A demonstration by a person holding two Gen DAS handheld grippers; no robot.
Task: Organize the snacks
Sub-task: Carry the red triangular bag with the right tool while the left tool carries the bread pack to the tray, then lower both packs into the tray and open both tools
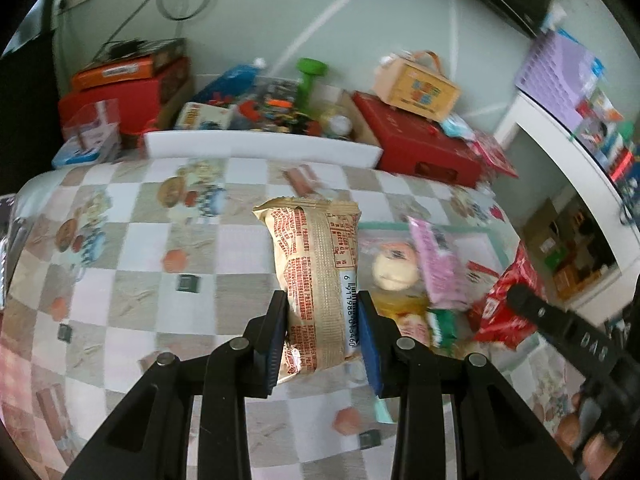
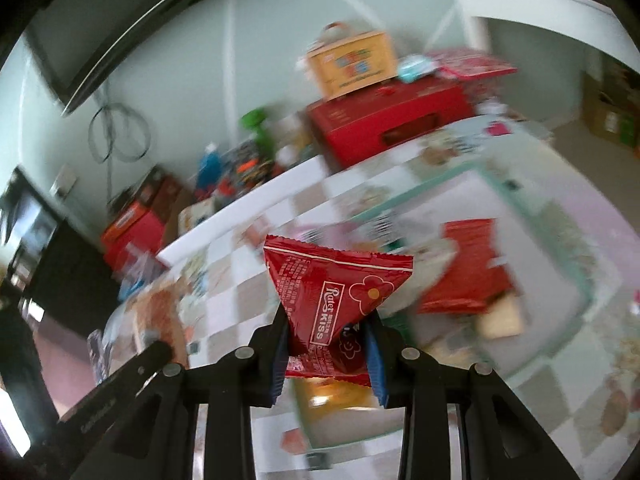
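Left gripper (image 1: 323,334) clamps a beige packet (image 1: 316,280), right gripper (image 2: 328,354) a red packet (image 2: 326,300) — carry both level, grip firm, over the tray (image 2: 576,280)

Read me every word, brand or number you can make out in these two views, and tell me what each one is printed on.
"Rater KISS": red snack packet, gripped in the right tool.
Barcode digits, roughly "6 911988": beige snack packet, gripped in the left tool; remaining digits uncertain.
Red print and table on the beige snack packet: too small to read.
Yellow box lettering: blurred.
Lettering on the neighbouring tool's black finger: unclear.
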